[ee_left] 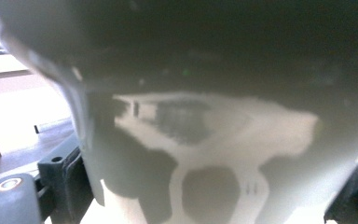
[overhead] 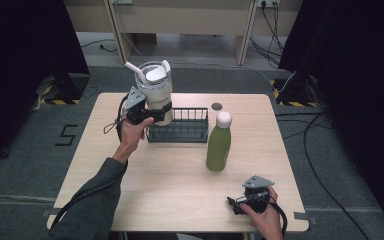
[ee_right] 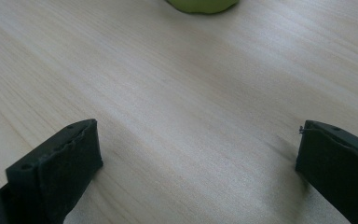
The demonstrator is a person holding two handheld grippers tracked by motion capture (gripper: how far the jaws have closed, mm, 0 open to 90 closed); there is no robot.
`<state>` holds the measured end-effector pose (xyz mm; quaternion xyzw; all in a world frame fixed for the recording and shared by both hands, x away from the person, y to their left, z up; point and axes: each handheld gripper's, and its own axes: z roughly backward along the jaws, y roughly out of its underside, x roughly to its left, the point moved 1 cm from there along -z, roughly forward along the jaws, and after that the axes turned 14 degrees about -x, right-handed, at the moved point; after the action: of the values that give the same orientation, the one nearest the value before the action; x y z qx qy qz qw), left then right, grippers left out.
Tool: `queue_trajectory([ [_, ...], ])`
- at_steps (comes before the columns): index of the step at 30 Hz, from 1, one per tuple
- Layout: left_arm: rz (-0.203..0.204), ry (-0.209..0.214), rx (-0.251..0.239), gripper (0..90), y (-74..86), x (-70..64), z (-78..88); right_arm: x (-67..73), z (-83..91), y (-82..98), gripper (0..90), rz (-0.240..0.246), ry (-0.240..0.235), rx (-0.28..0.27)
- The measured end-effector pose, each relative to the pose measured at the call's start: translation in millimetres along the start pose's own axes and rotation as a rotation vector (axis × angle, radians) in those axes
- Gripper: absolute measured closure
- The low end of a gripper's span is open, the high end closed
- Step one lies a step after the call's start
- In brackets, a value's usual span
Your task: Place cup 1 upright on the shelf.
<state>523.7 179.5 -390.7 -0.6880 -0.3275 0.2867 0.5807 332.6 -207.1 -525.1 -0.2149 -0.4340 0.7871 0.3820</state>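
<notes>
Resting low at the bottom right of the high view, your right gripper [overhead: 254,196] sits just above the pale wooden table [overhead: 180,175] with its jaws spread wide and nothing between them; the right gripper view confirms that, with bare wood grain running between the two black jaws and the foot of the matte green bottle with a white rounded cap [ee_right: 202,4] peeking in at the top edge. Parked there, it looks to be kept out of the way while your other hand works. Moving toward the middle of the high view, that green bottle [overhead: 219,142] stands upright on the table by itself, just to the right of the dark wire basket [overhead: 180,129] and apart from it, probably waiting its turn. Farther back, at the upper left of centre, your left gripper [overhead: 152,115] is clamped around the lower body of the large cream tumbler with a clear lid, a white straw and a side handle [overhead: 156,92]; its pale wall [ee_left: 223,140] crowds the left gripper view, pressed between the jaws at either bottom corner. You're holding the tumbler upright, which keeps the straw and lid level, and it sits at the left end of the basket, seemingly over that end, though I cannot tell whether its base rests inside or is raised.
</notes>
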Motion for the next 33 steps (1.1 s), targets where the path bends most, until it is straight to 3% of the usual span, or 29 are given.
queue_trajectory([
  [9,-0.023,-0.015,0.000,9.8,0.2,5.9,-4.7,0.0,0.0,0.0,0.2,0.000,0.000,0.000],
  [33,0.002,-0.013,0.012,9.8,16.8,10.1,-18.1,0.0,0.0,0.0,0.2,0.000,0.000,0.000],
])
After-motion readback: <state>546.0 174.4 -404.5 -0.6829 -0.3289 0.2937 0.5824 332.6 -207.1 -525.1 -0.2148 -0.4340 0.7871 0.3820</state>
